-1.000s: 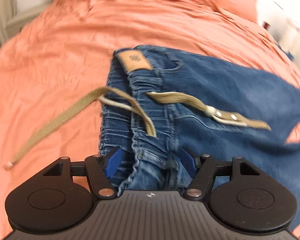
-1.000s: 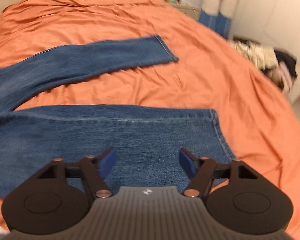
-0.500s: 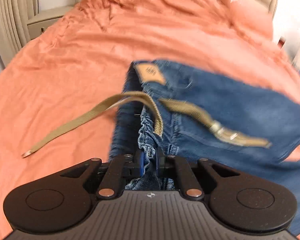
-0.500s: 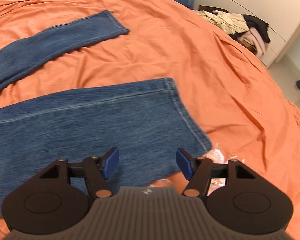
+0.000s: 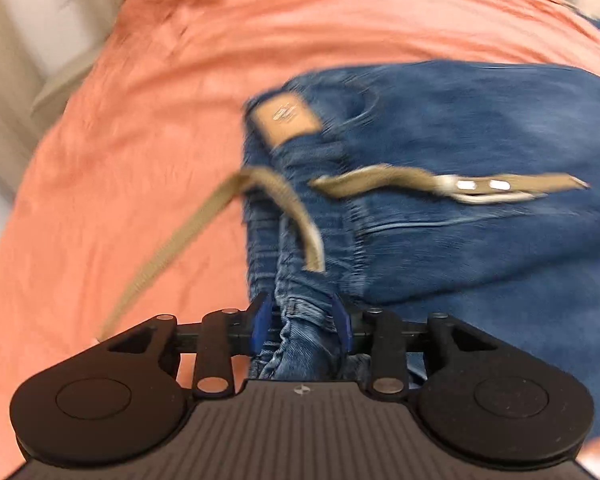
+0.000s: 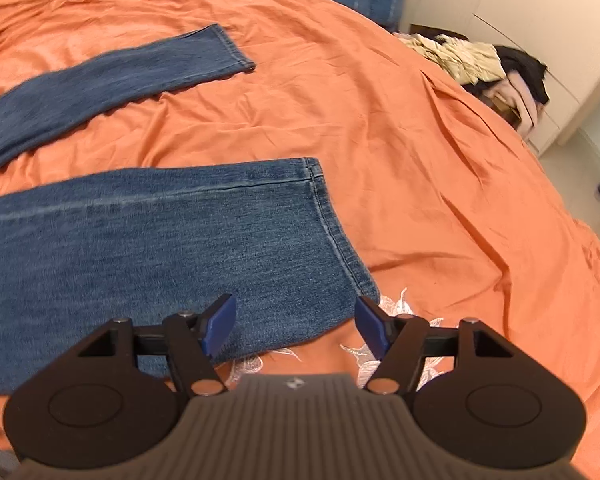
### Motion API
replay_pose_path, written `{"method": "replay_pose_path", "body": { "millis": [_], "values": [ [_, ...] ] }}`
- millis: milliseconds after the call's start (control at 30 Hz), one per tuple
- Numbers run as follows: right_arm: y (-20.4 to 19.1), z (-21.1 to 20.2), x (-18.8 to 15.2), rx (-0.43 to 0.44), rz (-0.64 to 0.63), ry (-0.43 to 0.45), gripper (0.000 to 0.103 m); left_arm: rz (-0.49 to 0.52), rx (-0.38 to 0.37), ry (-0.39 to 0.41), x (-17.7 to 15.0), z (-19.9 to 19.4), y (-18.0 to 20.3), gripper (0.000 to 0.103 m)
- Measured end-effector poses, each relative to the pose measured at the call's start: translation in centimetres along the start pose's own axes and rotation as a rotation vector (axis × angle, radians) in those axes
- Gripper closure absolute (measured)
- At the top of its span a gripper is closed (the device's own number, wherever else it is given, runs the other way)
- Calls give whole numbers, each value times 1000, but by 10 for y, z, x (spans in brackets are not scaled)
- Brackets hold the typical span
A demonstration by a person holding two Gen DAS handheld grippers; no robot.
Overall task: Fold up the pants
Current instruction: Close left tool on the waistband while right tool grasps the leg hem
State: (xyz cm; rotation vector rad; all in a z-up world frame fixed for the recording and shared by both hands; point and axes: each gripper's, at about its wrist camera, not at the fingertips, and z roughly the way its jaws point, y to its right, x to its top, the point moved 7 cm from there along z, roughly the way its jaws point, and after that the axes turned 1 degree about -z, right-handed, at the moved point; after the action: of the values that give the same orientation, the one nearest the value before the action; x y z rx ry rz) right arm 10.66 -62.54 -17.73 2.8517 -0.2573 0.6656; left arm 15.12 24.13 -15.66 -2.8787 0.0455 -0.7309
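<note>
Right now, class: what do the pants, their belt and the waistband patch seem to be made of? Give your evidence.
Pants: blue denim, matte, with faded streaks and stitched hems.
Belt: tan woven webbing, probably; pale metal-looking buckle, though the picture is blurred.
Patch: tan, smooth, leather-like; real or imitation cannot be told.

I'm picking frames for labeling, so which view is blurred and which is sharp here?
Left wrist view: motion blur smears the jeans, the tan belt and the orange bedspread; only the left gripper is crisp. Right wrist view: mostly sharp, the near leg's hem stitching readable, fisheye bending the edges, the far leg slightly soft.
</note>
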Motion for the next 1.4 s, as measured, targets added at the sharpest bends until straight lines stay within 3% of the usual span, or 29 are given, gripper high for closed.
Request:
{"method": "replay_pose_path", "body": {
  "millis": [67,167,300,533,667,733,867,1033,1167,1300,1400],
  "values": [
    [-1,1,0,0,-25,-3,39,120,-35,20,-4,-24,12,55],
    [-4,3,0,14,-41,-12,39,330,-82,-13,-13,-43,37,55],
    [-8,1,1,34,-68,-22,39,575,-89,-58,-34,-45,64,55],
    [-7,-18,0,-15,-183,-20,39,843,-154,-158,-74,-22,101,48],
    [5,-32,-3,-31,-197,-17,39,938,-160,-176,-88,-12,121,39],
    [7,-36,-6,-34,-232,-15,39,953,-136,-178,-92,-6,125,39],
    [7,-37,-15,-51,-334,-13,37,949,-115,-127,-97,-7,129,68],
    [-1,-34,-22,-53,-447,61,37,868,-80,-21,-88,-30,123,87],
    [-18,-28,-27,-49,-588,83,42,729,-64,41,-63,-47,117,90],
    [-29,-19,-36,30,-677,17,68,615,-49,69,-42,-60,120,91],
    [-33,-18,-42,65,-761,6,73,526,-49,61,-25,-55,118,91]
  ]
}}
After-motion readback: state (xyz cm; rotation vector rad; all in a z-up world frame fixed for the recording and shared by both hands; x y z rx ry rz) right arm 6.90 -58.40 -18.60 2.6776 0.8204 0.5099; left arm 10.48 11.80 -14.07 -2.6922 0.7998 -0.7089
